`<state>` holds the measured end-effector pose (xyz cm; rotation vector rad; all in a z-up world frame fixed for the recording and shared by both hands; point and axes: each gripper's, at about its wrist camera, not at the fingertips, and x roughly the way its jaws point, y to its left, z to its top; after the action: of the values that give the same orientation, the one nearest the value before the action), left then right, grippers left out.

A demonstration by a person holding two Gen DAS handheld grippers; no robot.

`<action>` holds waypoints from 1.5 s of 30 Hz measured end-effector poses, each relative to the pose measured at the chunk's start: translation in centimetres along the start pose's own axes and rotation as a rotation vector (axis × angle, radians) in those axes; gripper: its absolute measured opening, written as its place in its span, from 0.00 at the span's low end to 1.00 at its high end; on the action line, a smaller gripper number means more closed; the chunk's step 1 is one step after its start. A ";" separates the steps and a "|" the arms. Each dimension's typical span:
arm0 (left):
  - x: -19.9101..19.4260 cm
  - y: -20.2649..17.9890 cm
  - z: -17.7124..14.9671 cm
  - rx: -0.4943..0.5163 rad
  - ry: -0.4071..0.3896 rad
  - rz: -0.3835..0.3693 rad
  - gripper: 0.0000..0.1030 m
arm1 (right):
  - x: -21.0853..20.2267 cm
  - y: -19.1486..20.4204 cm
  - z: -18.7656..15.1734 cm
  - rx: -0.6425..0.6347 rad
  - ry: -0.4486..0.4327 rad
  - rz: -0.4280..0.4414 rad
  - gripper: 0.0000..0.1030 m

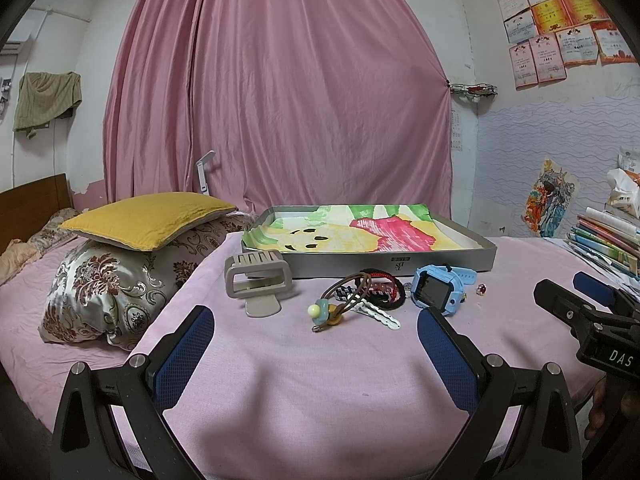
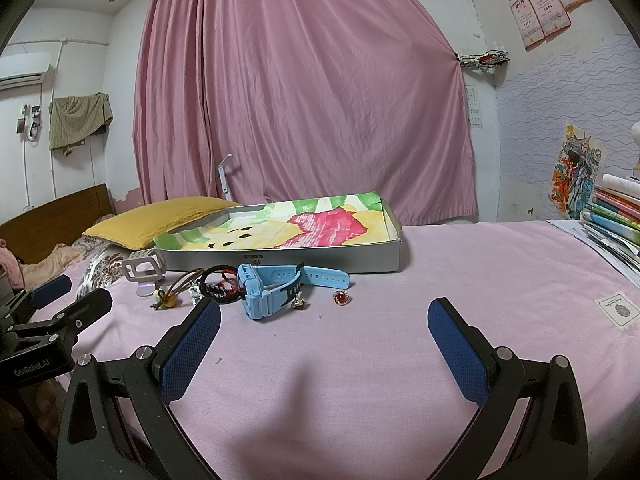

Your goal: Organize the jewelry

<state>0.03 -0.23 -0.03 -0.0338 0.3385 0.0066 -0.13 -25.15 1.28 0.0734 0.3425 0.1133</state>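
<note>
A grey tray [image 1: 440, 262] [image 2: 352, 260] lined with a colourful drawing lies on the pink cloth. In front of it sit a beige hair claw [image 1: 256, 280] [image 2: 144, 270], a tangle of cords and bracelets [image 1: 368, 286] [image 2: 218, 280], a bead hair tie [image 1: 320, 312] [image 2: 164, 298], white wavy clips [image 1: 380, 314], a blue watch [image 1: 438, 288] [image 2: 276, 286], a red-white bead [image 2: 341, 298] [image 1: 483, 289] and a small charm [image 2: 299, 304]. My left gripper [image 1: 316, 328] is open, short of the pile. My right gripper [image 2: 324, 320] is open, nothing between its fingers, and shows at the right [image 1: 576, 296].
A yellow pillow [image 1: 148, 220] on a patterned pillow [image 1: 108, 292] lies left on the bed. Stacked books [image 1: 604, 240] [image 2: 616, 216] stand at the right. A pink curtain [image 1: 280, 100] hangs behind. The cloth-covered surface ends near both grippers.
</note>
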 end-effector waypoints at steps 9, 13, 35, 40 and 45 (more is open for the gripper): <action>0.0 0.0 0.0 0.001 0.000 0.000 0.99 | 0.0 0.0 -0.1 0.001 0.001 0.000 0.99; 0.0 0.0 0.0 0.002 0.000 0.000 0.99 | 0.1 -0.2 0.1 0.001 0.002 0.001 0.99; -0.2 -0.1 0.1 -0.001 0.006 0.001 0.99 | 0.8 0.2 -0.3 -0.002 0.022 0.003 0.99; 0.2 0.3 0.0 -0.011 0.023 0.002 0.99 | 0.8 0.4 0.6 -0.018 0.038 0.027 0.99; 1.6 1.0 0.4 -0.028 0.056 0.006 0.99 | 1.7 0.9 2.0 -0.044 0.076 0.052 0.99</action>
<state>1.62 0.75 -0.26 -0.0613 0.3945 0.0162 2.08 -24.12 2.63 0.0340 0.4143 0.1750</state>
